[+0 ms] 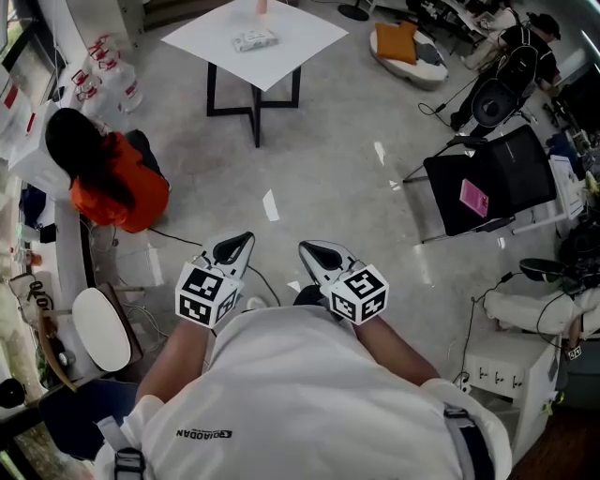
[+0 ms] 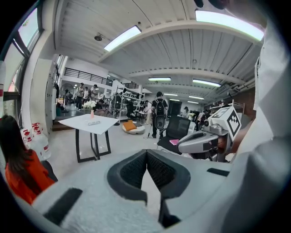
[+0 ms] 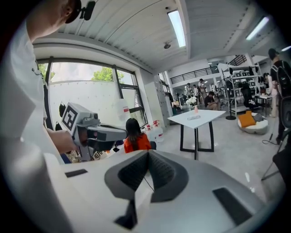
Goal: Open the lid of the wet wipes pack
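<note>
The wet wipes pack lies flat on a white square table far ahead of me, beside a small pink bottle. It shows tiny in the left gripper view and the right gripper view. My left gripper and right gripper are held side by side close to my chest, well short of the table. Both are shut with nothing between the jaws: the left gripper and the right gripper each show fingertips touching.
A person in an orange top sits on the floor at the left, near water bottles. A black chair with a pink item stands at the right. Bare grey floor lies between me and the table.
</note>
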{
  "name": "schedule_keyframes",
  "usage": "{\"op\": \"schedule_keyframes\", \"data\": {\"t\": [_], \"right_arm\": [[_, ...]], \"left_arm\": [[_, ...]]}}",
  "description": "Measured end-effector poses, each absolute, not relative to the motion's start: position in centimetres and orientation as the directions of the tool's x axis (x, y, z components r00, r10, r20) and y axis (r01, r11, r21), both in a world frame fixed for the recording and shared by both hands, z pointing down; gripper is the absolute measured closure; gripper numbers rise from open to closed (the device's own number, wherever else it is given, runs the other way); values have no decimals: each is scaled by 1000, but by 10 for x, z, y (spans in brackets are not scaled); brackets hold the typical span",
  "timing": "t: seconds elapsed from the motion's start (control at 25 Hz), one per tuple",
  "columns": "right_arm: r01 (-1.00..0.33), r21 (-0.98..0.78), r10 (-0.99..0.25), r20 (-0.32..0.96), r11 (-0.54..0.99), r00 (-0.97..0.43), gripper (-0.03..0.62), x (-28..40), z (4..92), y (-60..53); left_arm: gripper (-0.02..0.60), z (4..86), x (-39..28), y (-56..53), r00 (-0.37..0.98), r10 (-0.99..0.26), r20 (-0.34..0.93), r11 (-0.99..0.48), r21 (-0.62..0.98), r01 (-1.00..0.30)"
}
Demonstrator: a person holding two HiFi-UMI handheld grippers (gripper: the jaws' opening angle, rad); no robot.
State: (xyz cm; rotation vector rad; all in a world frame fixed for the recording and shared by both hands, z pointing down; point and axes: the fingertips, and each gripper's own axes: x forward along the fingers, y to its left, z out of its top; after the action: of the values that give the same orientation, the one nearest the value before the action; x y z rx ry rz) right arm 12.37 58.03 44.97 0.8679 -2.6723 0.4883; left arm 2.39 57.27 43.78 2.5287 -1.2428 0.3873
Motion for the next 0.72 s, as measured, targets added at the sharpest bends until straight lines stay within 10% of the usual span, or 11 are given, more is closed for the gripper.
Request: {"op": "schedule_keyframes", "data": {"t": [0.72], "right_arm": [[-628, -259, -535, 348, 734, -770, 588, 111, 454, 447]], "left_arm": [[572, 452, 6, 467, 564, -731, 385, -544, 170, -821]]}}
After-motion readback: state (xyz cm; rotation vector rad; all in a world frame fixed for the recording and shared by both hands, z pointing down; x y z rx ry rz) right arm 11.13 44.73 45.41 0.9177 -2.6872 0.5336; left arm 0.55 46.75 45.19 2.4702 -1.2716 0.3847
